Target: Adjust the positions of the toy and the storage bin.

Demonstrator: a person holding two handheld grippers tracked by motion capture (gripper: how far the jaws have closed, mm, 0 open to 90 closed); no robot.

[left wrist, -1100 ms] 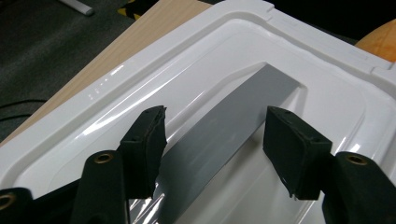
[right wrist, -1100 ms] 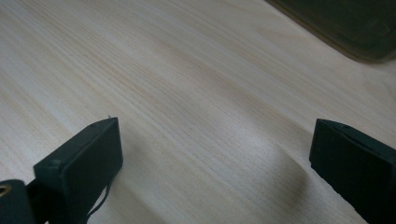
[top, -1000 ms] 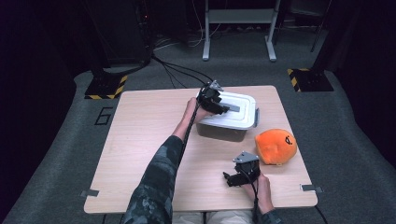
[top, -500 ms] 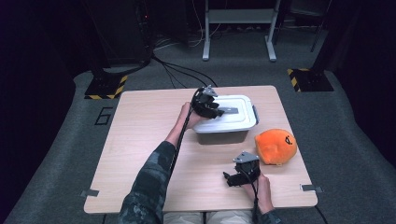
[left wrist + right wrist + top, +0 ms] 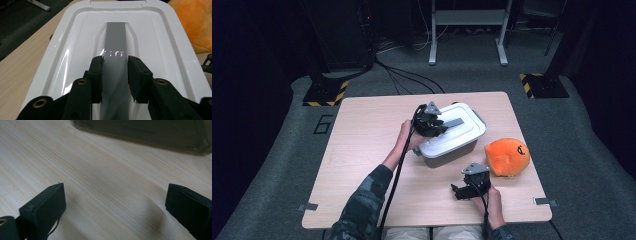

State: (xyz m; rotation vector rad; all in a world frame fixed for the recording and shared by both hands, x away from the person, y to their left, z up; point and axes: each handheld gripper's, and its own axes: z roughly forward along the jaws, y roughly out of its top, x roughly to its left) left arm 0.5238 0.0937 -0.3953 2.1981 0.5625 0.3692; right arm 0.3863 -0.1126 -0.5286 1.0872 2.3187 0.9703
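A grey box with a white lid (image 5: 462,136) stands mid-table, turned at an angle. A flat grey handle (image 5: 115,37) runs down the lid's middle. My left gripper (image 5: 438,125) is over the lid's near-left end, with its jaws pressed on both sides of that handle (image 5: 453,122); the left gripper view shows the left gripper (image 5: 115,62) shut on the strip. An orange plush toy (image 5: 507,156) lies to the right of the box. My right gripper (image 5: 459,191) rests low on the table in front of the box, open, with bare wood between the jaws of the right gripper (image 5: 113,195).
The wooden table (image 5: 362,150) has free room on its left half and along the front edge. The box's dark side wall (image 5: 150,132) lies just beyond the right gripper. Cables and a metal stand are on the floor behind the table.
My left gripper has pulled back toward the near left with the lid handle in it, and the box has swung to an angle. The right gripper has stayed put.
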